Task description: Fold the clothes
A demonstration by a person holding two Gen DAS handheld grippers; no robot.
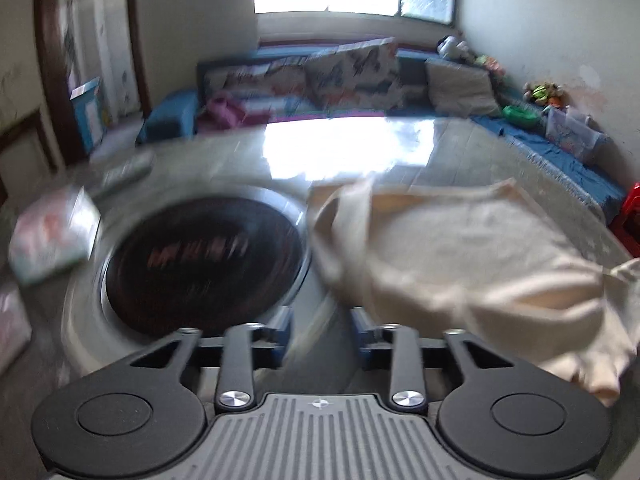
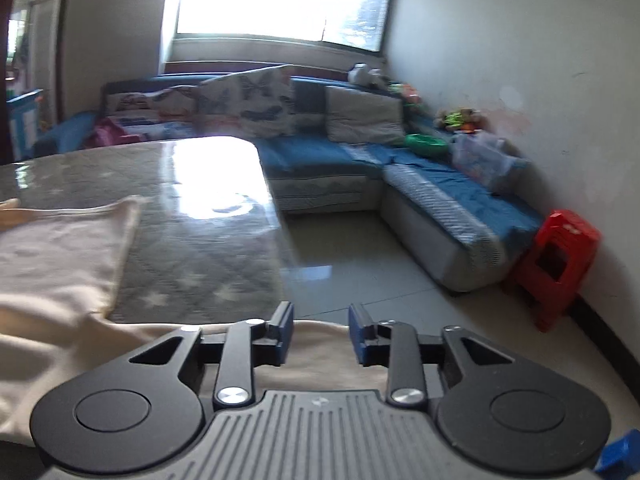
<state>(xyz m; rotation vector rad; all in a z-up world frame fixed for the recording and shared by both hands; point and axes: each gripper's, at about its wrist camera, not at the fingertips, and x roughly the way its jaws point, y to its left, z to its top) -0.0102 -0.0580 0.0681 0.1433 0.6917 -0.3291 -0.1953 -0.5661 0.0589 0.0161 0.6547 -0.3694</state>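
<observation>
A cream garment [image 1: 460, 264] was spread across the right side of a grey star-patterned table [image 2: 192, 248], beside a round dark inset [image 1: 204, 264]. The left gripper [image 1: 322, 334] and the right gripper [image 2: 320, 332] were held open, nothing between their jaws, the right above the garment's near edge.

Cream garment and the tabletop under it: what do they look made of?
Cream garment: soft knit fabric, likely cotton; matte, drapes in folds, with a stitched hem edge in the right wrist view.
Tabletop: hard polished slab, stone or glass over a star-patterned layer, hard to tell which; it mirrors the window glare.
</observation>
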